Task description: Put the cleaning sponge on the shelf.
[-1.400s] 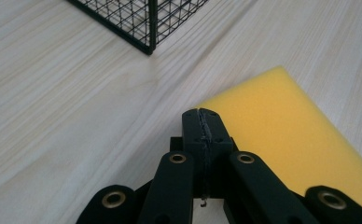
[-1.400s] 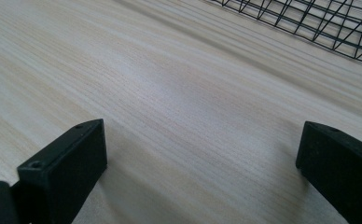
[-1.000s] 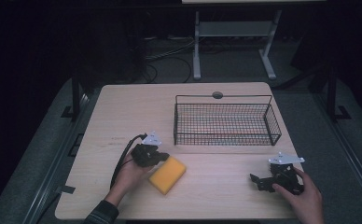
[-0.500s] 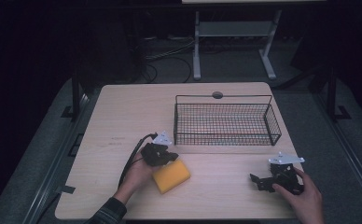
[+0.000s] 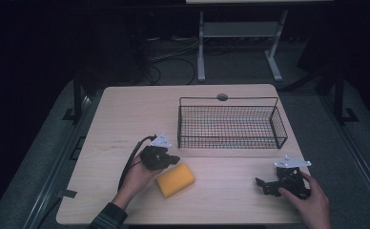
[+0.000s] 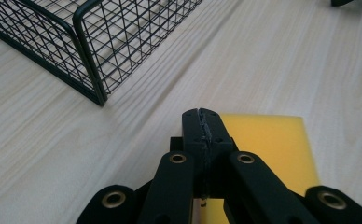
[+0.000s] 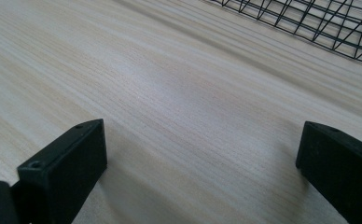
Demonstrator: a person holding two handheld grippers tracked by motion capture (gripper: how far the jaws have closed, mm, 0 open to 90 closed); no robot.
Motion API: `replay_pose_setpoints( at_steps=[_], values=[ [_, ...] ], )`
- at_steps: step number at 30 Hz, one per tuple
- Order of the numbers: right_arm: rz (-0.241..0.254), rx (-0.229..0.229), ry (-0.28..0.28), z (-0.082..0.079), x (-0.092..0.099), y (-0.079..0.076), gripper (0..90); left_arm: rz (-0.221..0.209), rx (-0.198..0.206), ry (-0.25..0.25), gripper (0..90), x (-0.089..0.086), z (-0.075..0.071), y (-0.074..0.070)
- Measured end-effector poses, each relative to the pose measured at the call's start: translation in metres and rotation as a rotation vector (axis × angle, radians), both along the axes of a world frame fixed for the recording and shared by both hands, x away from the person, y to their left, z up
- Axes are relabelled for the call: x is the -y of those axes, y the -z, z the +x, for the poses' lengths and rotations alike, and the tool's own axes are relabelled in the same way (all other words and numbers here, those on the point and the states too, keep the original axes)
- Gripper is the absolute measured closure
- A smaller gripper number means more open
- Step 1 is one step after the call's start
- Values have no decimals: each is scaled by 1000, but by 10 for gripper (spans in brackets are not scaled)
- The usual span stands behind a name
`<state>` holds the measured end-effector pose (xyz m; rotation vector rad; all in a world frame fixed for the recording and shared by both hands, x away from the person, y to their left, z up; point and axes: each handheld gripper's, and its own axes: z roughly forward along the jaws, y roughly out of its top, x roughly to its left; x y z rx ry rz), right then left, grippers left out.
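Note:
A yellow sponge (image 5: 175, 179) lies flat on the wooden table (image 5: 126, 119), left of centre near the front. My left gripper (image 5: 172, 159) hovers over the sponge's near-left edge, its jaws pressed together with nothing between them. In the left gripper view the shut tips (image 6: 202, 114) cover part of the sponge (image 6: 272, 144). My right gripper (image 5: 262, 183) rests at the front right, pointing left. In the right gripper view its jaws stand wide open (image 7: 202, 154) over bare wood.
A black wire basket (image 5: 231, 126) stands at the back right of the table with nothing in it; its corner (image 6: 90, 46) shows in the left gripper view. A cable (image 5: 130, 160) trails from the left gripper. The floor around the table is dark, with stand legs behind.
My left gripper has shifted a little to the right, and the sponge has slid slightly right with it. The right gripper has stayed put.

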<state>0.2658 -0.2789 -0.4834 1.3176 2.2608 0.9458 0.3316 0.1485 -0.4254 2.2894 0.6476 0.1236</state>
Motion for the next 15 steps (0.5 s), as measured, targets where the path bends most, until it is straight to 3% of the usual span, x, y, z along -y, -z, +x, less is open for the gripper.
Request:
replay_pose_setpoints(
  at_steps=[5, 9, 15],
  values=[
    [0, 0, 0, 0, 0, 0, 12, 0, -5, -9, 886, -5, -5, -6],
    [0, 0, 0, 0, 0, 0, 12, 3, -32, -25, 781, -8, -8, -8],
    [0, 0, 0, 0, 0, 0, 12, 53, -55, -27, 576, -8, -11, -14]
  ],
)
